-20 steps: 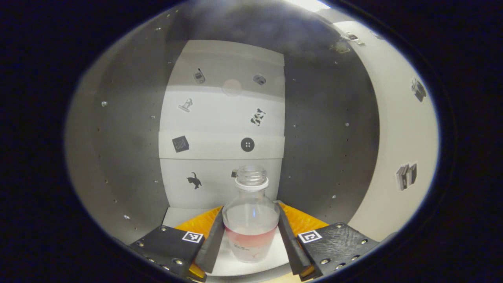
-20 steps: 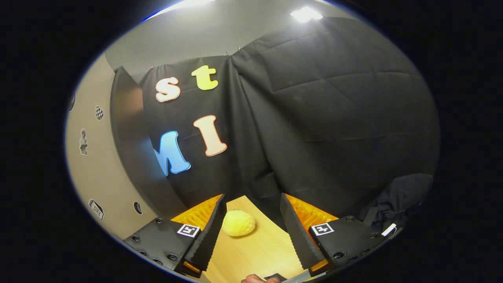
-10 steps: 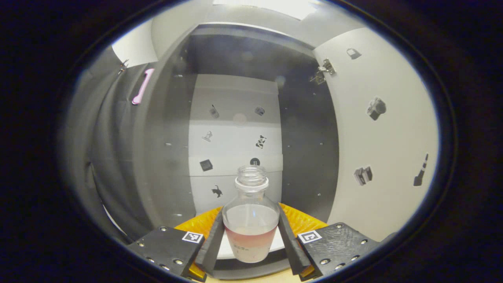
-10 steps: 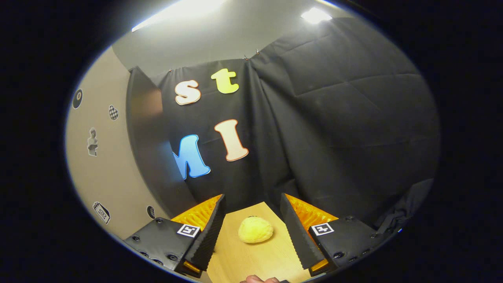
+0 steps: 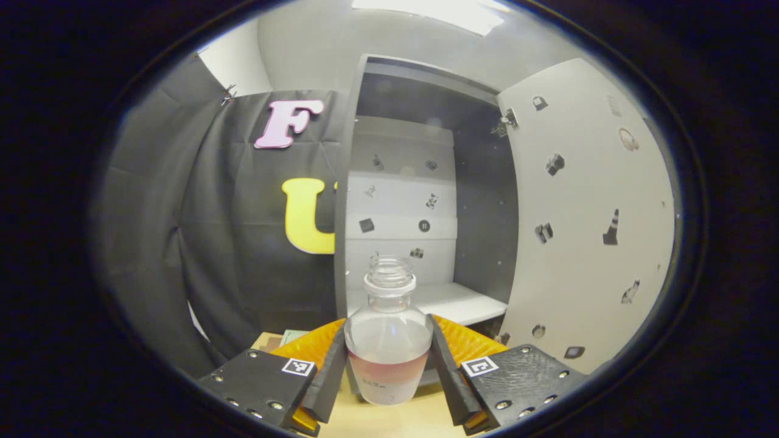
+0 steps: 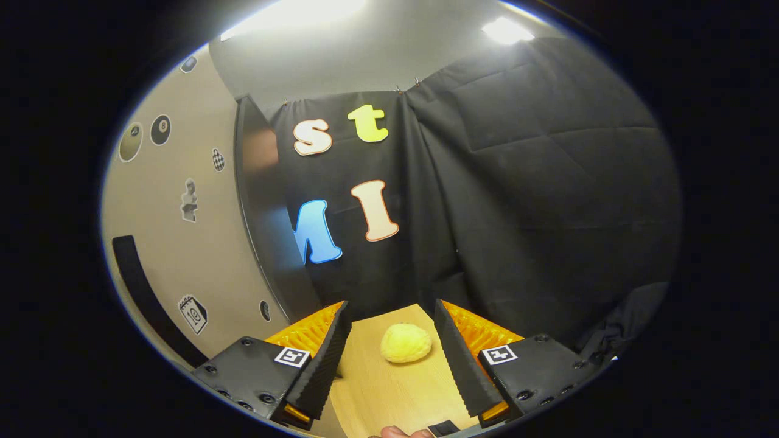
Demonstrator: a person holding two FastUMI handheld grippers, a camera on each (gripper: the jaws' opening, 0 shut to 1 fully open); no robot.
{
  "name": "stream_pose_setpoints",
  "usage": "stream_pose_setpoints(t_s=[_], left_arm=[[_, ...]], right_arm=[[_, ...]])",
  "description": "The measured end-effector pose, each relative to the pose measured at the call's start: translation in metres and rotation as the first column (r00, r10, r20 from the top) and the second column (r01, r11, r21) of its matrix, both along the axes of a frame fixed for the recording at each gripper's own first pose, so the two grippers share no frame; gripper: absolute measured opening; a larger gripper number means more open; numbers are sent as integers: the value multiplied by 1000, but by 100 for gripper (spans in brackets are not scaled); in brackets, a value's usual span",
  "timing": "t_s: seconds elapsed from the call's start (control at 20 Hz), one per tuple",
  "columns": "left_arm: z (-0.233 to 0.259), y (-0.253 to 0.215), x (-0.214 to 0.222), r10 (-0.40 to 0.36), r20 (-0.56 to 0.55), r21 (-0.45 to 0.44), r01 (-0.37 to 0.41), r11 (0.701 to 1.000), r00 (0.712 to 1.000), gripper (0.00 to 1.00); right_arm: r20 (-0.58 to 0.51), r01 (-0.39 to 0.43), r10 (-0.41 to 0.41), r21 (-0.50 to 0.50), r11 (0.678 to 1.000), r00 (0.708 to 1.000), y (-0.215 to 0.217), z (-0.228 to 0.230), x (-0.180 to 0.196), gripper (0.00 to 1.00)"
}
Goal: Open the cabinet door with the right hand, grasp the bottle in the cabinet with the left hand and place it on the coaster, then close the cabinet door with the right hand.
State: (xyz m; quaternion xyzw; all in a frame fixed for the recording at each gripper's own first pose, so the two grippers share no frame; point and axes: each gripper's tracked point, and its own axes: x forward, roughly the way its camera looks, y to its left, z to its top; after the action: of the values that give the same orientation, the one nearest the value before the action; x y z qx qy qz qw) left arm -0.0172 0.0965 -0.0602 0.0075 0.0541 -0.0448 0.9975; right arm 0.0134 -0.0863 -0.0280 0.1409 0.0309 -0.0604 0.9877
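Cabinet (image 5: 426, 182) now farther back — left fingers (image 5: 331, 371) still clamp bottle (image 5: 388, 340) — right gripper (image 6: 389, 359) wide

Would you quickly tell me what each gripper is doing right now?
Left gripper: shut on the bottle, outside the cabinet.
Right gripper: open, holding nothing, above the table.

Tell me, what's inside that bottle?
The bottle, capless, holds a shallow pinkish layer at the bottom; above that it looks empty. The gripper fingers cover its lower sides.
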Motion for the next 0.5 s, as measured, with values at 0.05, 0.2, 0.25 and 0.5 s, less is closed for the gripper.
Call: stream_pose_setpoints(t_s=[0.05,0.2,0.25,0.5], left_arm=[[-19,8,-11,25,-17,-2,-25,1000,1000,72],[-65,22,-43,78,-37,-6,-79,997,996,71],[-83,25,-52,90,-48,-3,-90,996,995,71],[-173,25,-90,99,-108,41,-95,995,989,71]], right_arm=[[-4,12,-12,-10,1000,1000,-1,-1,-6,80],[-12,14,-15,-27,1000,1000,7,-4,-18,80],[-8,18,-18,-35,999,1000,8,-3,-23,80],[-23,25,-26,-45,999,999,18,-10,-34,87]])
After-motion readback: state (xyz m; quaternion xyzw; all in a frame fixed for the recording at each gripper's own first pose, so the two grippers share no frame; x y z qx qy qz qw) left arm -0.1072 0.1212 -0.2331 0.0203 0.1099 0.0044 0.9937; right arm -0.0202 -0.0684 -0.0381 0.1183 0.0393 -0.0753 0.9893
